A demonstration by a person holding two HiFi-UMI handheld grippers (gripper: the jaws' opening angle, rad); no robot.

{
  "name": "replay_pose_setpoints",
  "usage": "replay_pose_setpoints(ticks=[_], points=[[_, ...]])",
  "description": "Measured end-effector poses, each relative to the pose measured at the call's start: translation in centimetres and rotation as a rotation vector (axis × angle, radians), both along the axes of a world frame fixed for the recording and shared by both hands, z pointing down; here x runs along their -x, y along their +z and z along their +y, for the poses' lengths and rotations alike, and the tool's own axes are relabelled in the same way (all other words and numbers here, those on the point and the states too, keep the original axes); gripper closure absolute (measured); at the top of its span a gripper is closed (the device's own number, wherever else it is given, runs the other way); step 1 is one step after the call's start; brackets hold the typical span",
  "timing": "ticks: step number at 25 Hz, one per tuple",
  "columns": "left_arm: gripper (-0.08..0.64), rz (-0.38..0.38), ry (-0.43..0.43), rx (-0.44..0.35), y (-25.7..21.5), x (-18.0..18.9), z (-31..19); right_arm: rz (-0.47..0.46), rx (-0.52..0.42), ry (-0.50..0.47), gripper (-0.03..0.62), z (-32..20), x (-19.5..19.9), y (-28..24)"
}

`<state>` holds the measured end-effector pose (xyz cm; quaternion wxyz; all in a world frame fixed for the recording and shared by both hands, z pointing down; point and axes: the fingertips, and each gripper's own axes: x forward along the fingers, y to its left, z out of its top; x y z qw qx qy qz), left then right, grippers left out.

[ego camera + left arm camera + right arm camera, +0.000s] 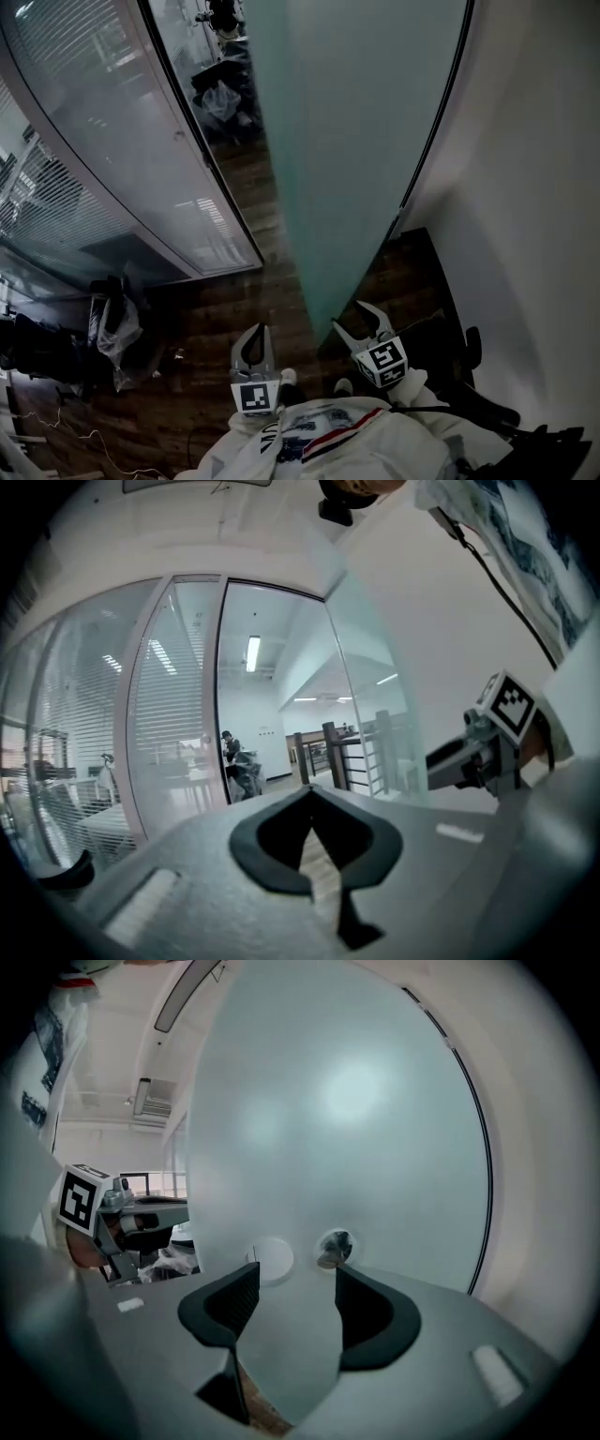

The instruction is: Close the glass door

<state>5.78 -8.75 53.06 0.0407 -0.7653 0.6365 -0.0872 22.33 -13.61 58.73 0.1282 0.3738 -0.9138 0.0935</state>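
Glass door point(356, 1101) — just ahead of right gripper point(295, 1277), jaws apart

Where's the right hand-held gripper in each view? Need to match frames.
Head view: right hand-held gripper is at lower centre-right, at the foot of the frosted glass door.
Left gripper view: at the right side, seen side-on, just right of the door.
Right gripper view: at bottom centre, open, facing the door.
Shared landmark: the frosted glass door.
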Motion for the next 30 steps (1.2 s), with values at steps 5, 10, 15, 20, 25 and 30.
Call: replay_pose_setpoints(ticks=[5, 10, 15, 20, 25, 30], points=[[0.565, -0.007, -0.067, 0.015, 0.2, -1.1, 0.8, -0.013, -0.001, -0.079, 0.344, -0.8, 0.0, 0.2], [0.565, -0.028, -0.126, 0.025, 0.0, -1.7, 2.1, -0.031, -0.011, -0.138, 0.344, -1.7, 0.5, 0.0], [0.565, -0.044, -0.191, 0.036, 0.4, -0.5, 3.5, -0.057, -0.013, -0.181, 0.344, -2.3, 2.0, 0.0], [0.565, -0.027, -0.228, 0.04, 0.2, 0.9, 3.5, -0.039, -0.03, -0.188, 0.379, -3.5, 3.6, -0.2], [0.565, -0.033, -0.195, 0.013, -0.3, 1.9, 2.0, 0.007, -0.039, -0.188, 0.468, -4.1, 4.9, 0.4], [0.565, -0.026, -0.169, -0.019, -0.9, 3.9, -0.4, 0.029, -0.02, -0.206, 0.468, -4.6, 6.0, 0.8]])
